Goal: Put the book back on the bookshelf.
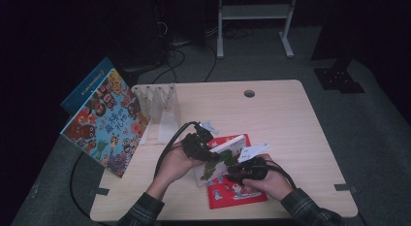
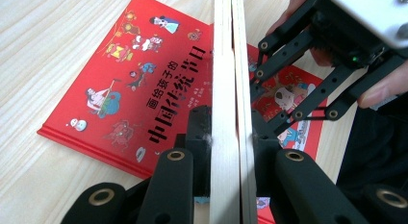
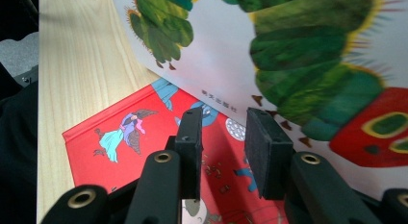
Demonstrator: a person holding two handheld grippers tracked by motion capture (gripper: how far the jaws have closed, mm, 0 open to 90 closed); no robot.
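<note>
A white picture book with a green caterpillar on its cover (image 1: 220, 160) is held tilted above a red picture book (image 1: 237, 192) that lies flat on the table near the front edge. My left gripper (image 2: 231, 132) is shut on the white book's page edge (image 2: 231, 89), with a pad pressed on each side. My right gripper (image 3: 226, 132) stands open just below the caterpillar cover (image 3: 288, 51), and the red book (image 3: 125, 132) shows through the gap between its pads. In the high view the left gripper (image 1: 203, 151) is at the book's left and the right gripper (image 1: 242, 170) at its lower right.
A large colourful book (image 1: 104, 121) leans over the table's left edge, with a blue book (image 1: 87, 85) behind it. A clear slotted book rack (image 1: 157, 104) stands at the back left. The wooden table (image 1: 291, 124) has a cable hole (image 1: 249, 93).
</note>
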